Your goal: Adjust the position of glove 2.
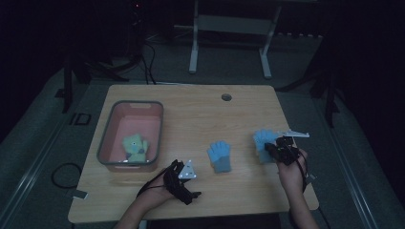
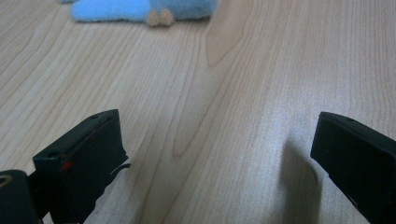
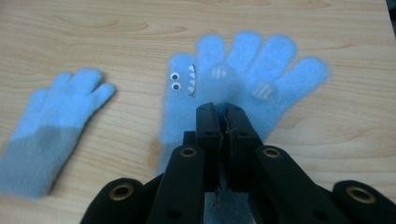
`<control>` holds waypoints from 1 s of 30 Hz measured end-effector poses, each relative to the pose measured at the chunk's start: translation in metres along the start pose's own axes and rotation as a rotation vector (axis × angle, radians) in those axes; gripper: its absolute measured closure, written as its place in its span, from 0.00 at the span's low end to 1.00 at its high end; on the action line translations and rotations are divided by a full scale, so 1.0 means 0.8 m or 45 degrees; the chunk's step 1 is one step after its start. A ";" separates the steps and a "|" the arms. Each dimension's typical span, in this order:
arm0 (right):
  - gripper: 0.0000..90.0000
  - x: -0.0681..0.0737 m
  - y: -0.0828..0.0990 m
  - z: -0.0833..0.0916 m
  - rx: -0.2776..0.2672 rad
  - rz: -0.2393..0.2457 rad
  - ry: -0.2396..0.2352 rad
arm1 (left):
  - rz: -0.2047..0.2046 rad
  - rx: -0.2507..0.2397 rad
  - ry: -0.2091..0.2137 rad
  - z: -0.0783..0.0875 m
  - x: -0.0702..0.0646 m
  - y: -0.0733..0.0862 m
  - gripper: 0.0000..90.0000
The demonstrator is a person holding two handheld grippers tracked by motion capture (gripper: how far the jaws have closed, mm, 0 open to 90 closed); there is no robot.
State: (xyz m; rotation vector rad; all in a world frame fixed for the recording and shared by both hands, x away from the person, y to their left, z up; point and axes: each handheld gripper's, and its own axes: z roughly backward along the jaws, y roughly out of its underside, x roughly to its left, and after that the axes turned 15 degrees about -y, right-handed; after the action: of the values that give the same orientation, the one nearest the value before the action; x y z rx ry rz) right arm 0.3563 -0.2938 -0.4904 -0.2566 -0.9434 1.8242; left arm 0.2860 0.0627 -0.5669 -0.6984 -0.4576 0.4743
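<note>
At the right of the wooden table (image 1: 200, 114), the right gripper (image 1: 273, 148) is pinching a blue glove with a monster face (image 3: 243, 70). In the right gripper view its two black jaws are standing pressed together, with the glove's fabric caught between the tips near the palm, and the glove is spreading its fingers away from the camera. Googly eyes and a row of white teeth are showing on the thumb side of that glove, and two pale patches are sitting on its palm. No lettering or brand mark is readable on it.

A second blue glove with a grey cuff (image 1: 219, 156) is lying flat near the middle of the table, well apart from the held one; in the right gripper view it is lying to the left, its fingers pointing away.

The left gripper (image 1: 187, 177) is resting at the near edge of the table, just right of the basket, with the person's left hand (image 1: 160, 191) wrapped around it. In the left gripper view its jaws are standing wide apart over bare wood with nothing between them, and a blue glove edge is showing at the top of that view.

A grey basket with a pink inside (image 1: 107, 136) is sitting at the table's left, and a green glove (image 1: 135, 148) is lying inside it, near its front wall. No writing is readable on the basket.
</note>
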 end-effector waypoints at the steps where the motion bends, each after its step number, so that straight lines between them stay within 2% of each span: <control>1: 0.96 0.003 0.000 -0.003 0.005 0.003 0.006 | 0.000 0.000 0.000 0.000 0.000 0.000 0.03; 5: 0.96 0.016 0.007 -0.019 0.036 0.004 0.014 | -0.002 -0.002 0.000 0.000 0.000 0.000 0.03; 7: 0.96 0.020 0.012 -0.027 0.042 -0.018 0.002 | -0.004 -0.001 -0.001 0.000 0.000 0.000 0.03; 9: 0.95 0.023 0.016 -0.035 0.056 -0.016 0.018 | -0.006 -0.002 0.000 0.000 0.000 0.000 0.03; 11: 0.95 0.022 0.021 -0.042 0.067 -0.045 0.015 | -0.004 -0.004 0.001 0.000 0.000 0.000 0.03; 16: 0.93 0.018 0.032 -0.053 0.090 -0.071 0.051 | -0.003 -0.003 0.001 0.001 0.000 0.000 0.03; 19: 0.91 0.013 0.036 -0.058 0.104 -0.086 0.050 | -0.005 -0.001 0.001 0.000 0.000 0.000 0.03; 24: 0.83 0.012 0.036 -0.058 0.110 -0.084 0.036 | -0.004 -0.001 0.001 0.000 0.000 0.001 0.03; 28: 0.79 0.011 0.032 -0.047 0.087 -0.054 0.034 | -0.004 -0.002 0.001 0.000 0.000 0.000 0.03; 30: 0.78 0.008 0.029 -0.039 0.066 -0.015 0.027 | -0.005 -0.003 0.001 0.000 0.000 0.001 0.03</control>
State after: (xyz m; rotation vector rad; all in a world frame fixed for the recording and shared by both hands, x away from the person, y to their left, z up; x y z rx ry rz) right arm 0.3554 -0.2772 -0.5262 -0.2370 -0.8801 1.8293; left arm 0.2860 0.0631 -0.5675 -0.6994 -0.4589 0.4698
